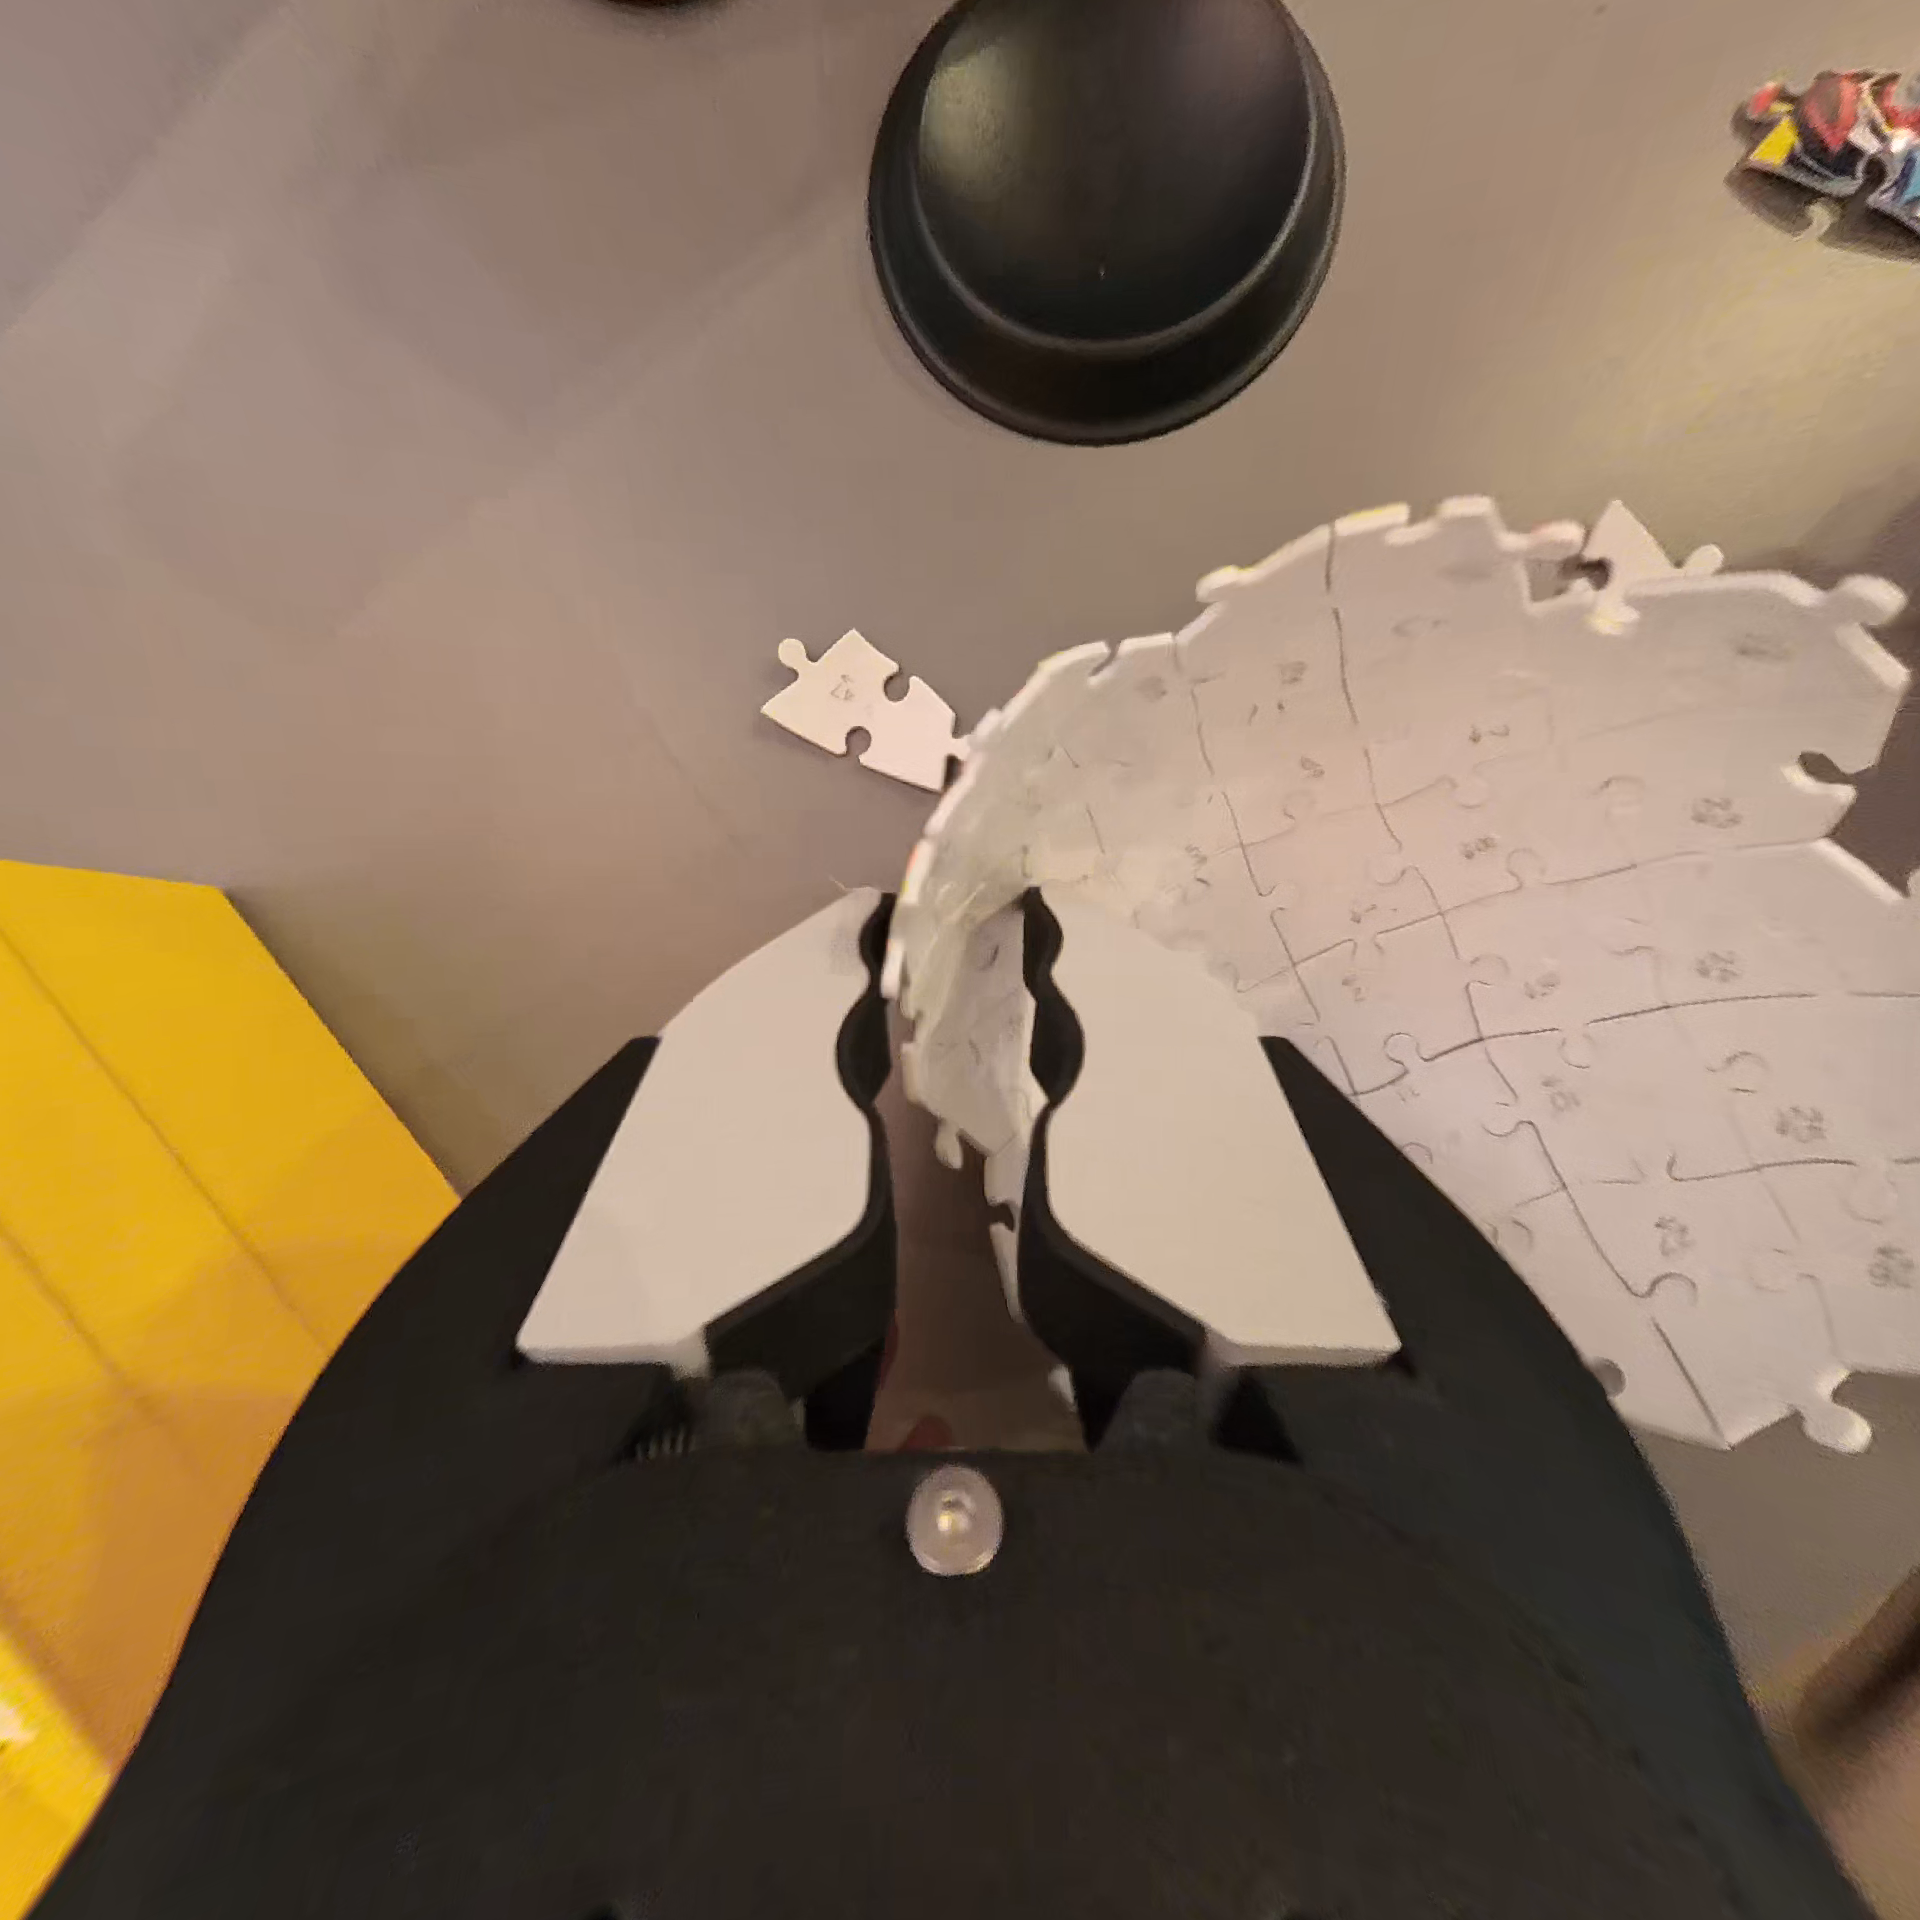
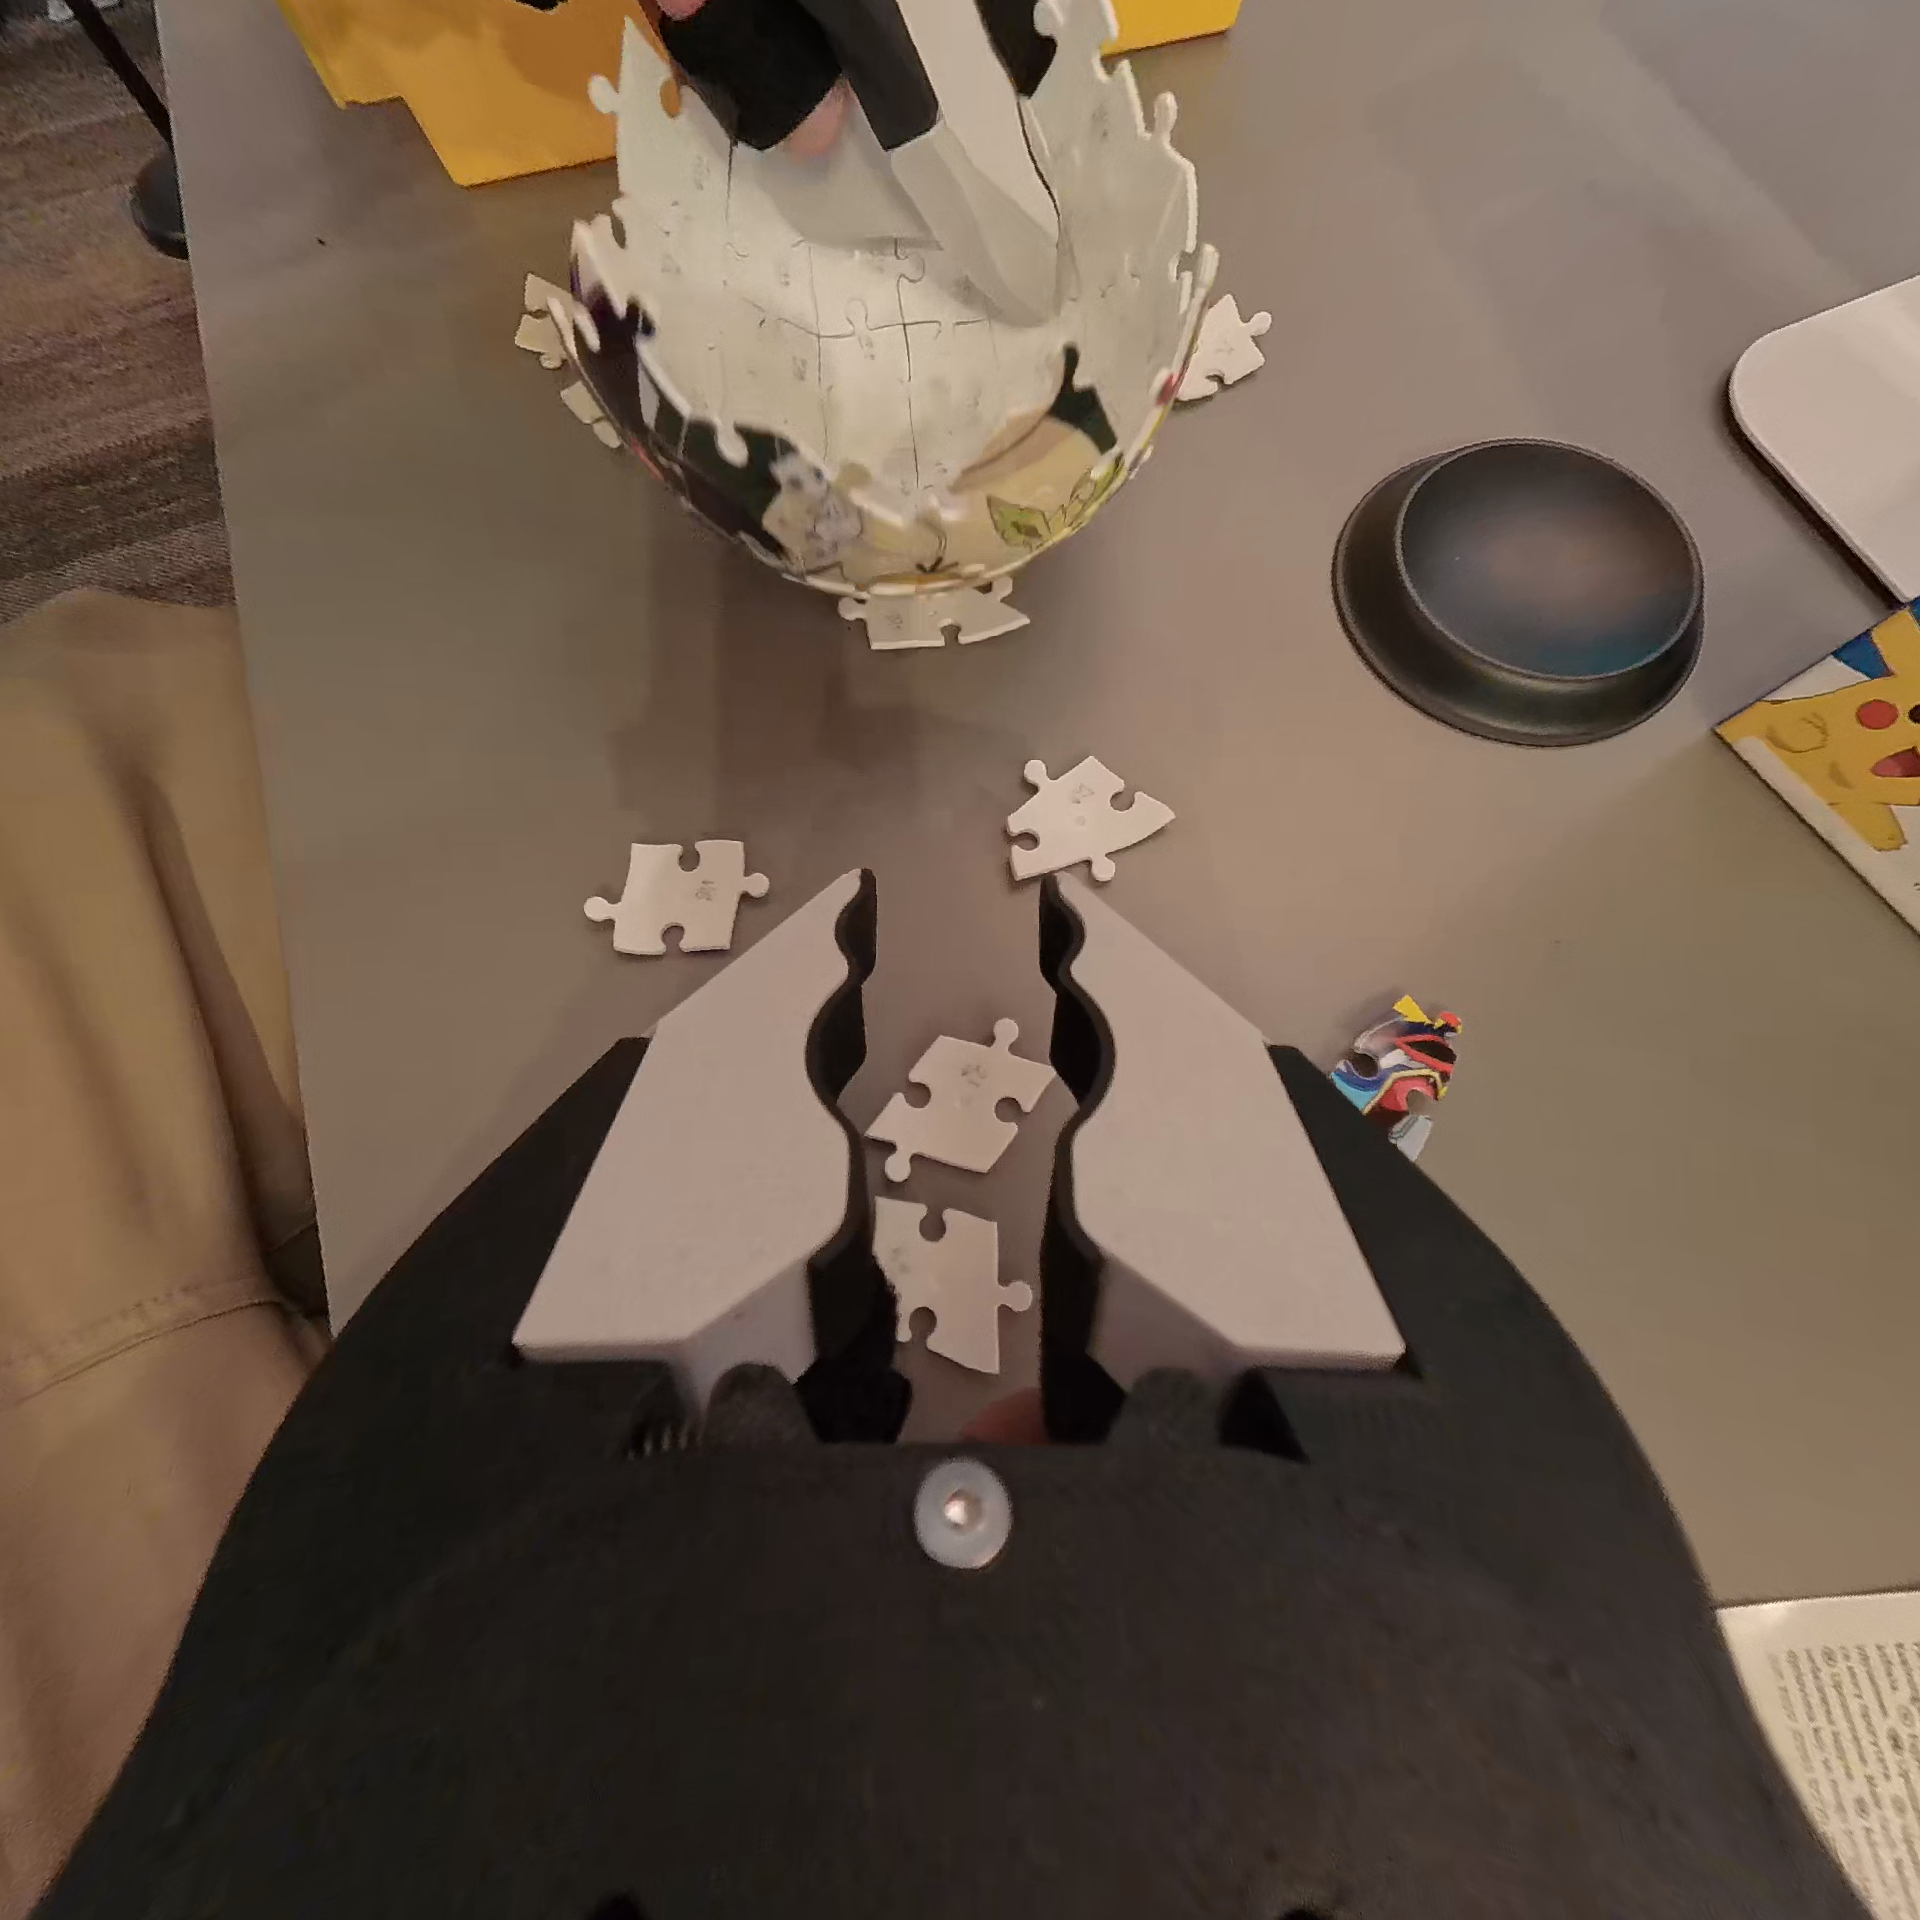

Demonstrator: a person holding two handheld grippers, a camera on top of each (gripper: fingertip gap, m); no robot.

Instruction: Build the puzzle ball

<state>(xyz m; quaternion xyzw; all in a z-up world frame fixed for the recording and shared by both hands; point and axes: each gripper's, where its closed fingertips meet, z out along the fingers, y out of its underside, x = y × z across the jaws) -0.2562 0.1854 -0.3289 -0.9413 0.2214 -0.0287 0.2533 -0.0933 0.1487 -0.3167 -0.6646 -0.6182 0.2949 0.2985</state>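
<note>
- My left tool (image 1: 956, 914) pinches the wall of the ball (image 1: 1455, 987), one finger inside the shell and one outside, near its jagged rim.
- My right tool (image 2: 956, 894) is spread and holds nothing; it hangs over loose pieces on the bench (image 2: 1351, 1195).
- Two white pieces lie face down between its fingers, one (image 2: 961, 1103) above the other (image 2: 945, 1283); whether the fingers touch the bench I cannot tell.
- Another white piece (image 2: 681, 896) lies just left of the fingertips and a wedge-shaped one (image 2: 1086, 821) just beyond the right tip. A coloured piece (image 2: 1403, 1070) lies face up on the right.
- The ball is an unfinished bowl-like shell on the bench ahead of the right tool, printed side down and out, white numbered inside turned up toward that camera. More white pieces poke out beside and under it.
- A black stand (image 2: 1517, 592) sits to the ball's right, apart from it, bench between them.
- A yellow box (image 2: 499, 94) stands behind the ball, cut off by the frame edge.
- The left tool blocks part of the ball's inside in the right view, and its top is out of frame.
- Printed sheets at the right edge are cut off.
</note>
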